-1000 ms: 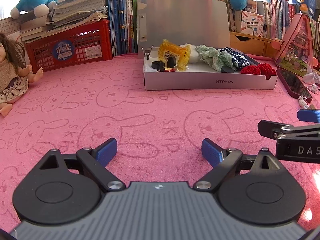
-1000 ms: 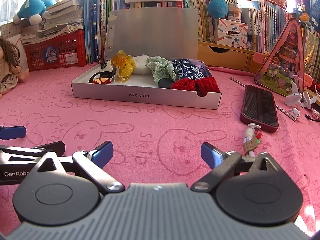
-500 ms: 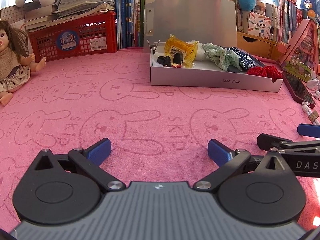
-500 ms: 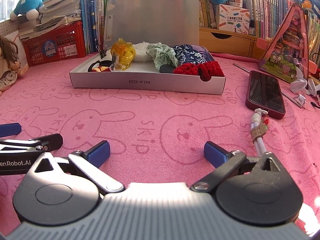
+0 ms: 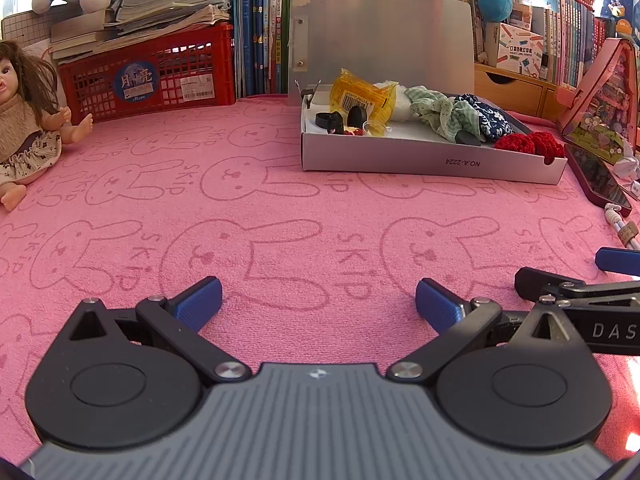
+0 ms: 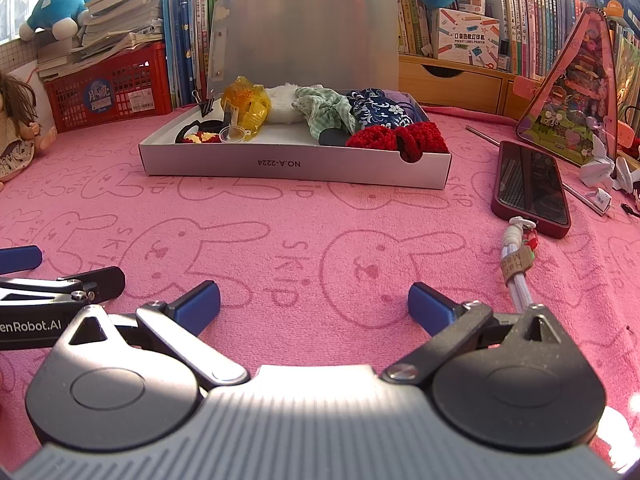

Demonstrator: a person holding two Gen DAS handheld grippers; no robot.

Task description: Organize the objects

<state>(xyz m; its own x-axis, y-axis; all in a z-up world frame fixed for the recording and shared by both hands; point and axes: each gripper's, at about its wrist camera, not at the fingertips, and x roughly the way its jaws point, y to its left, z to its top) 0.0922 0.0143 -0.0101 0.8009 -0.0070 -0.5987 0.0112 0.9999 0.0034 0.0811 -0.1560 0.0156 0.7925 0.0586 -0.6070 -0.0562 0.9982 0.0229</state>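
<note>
Both the left gripper [image 5: 318, 300] and the right gripper [image 6: 314, 300] hover released and empty over the pink cloth [image 5: 280, 208], well short of the white box [image 6: 296, 166], where the sorted items [image 6: 376, 114] lie, probably staged for another pick
</note>
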